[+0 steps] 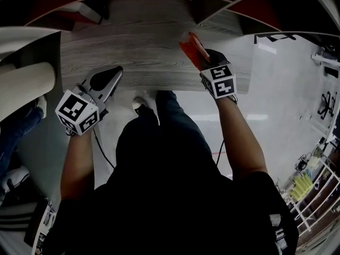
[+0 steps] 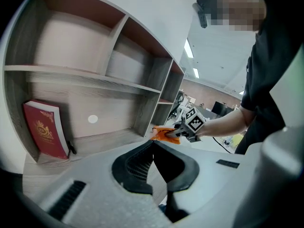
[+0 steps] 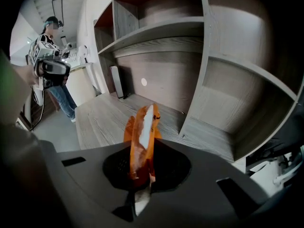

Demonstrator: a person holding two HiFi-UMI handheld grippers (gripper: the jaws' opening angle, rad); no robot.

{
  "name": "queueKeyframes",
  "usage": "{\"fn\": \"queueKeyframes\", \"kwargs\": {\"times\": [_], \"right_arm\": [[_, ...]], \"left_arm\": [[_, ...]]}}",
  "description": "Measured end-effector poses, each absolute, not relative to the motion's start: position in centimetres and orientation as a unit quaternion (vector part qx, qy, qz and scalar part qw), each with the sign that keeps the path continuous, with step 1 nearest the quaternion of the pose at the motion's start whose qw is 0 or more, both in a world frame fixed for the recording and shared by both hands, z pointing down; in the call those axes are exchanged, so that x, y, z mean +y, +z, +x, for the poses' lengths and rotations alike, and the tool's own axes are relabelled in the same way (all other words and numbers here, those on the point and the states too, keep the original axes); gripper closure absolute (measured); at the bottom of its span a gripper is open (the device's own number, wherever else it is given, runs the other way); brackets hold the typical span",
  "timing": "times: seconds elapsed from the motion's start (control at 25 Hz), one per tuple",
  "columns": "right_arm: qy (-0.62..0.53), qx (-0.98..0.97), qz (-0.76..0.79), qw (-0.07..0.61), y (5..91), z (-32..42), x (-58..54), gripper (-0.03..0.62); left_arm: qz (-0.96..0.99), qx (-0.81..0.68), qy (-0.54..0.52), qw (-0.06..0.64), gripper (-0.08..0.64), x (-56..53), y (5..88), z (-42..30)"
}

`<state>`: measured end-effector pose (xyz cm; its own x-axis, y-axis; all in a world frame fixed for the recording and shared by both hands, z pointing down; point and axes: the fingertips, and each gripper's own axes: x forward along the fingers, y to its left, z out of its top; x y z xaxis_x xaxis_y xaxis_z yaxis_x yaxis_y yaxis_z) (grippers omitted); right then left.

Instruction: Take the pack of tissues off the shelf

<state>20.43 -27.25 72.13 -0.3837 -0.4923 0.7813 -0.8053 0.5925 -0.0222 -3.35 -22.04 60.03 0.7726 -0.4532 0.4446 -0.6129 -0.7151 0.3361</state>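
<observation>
1. Head view is pretty dim overall. The person's black shirt (image 1: 175, 195) is just a dark blob, while the pale floor (image 1: 276, 94) picks up a soft bright reflection.
2. Left gripper view is the brightest one, lit from the ceiling strip lights (image 2: 188, 49) way at the back.
3. Right gripper view: the pack of tissues (image 3: 141, 137) looks sharp up top but smears at its near end, and the shelf (image 3: 166, 32) recesses go shadowy.
4. All three have heavy fisheye, so straight boards bow and the corners go black.

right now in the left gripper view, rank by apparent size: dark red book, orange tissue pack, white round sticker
dark red book
orange tissue pack, farther off so it looks small
white round sticker
</observation>
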Motion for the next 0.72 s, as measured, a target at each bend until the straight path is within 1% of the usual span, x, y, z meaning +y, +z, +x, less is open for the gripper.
{"fn": "queueKeyframes", "kwargs": {"times": [0.44,0.72], "right_arm": [[0.204,-0.803,0.388,0.404,78.5,20.4,-26.1,0.574],[0.197,-0.803,0.39,0.406,80.6,20.1,-25.5,0.575]], "left_arm": [[0.907,-0.296,0.157,0.254,0.541,-21.8,62.3,-3.1],[0.909,-0.293,0.163,0.247,0.541,-21.7,63.4,-2.7]]}}
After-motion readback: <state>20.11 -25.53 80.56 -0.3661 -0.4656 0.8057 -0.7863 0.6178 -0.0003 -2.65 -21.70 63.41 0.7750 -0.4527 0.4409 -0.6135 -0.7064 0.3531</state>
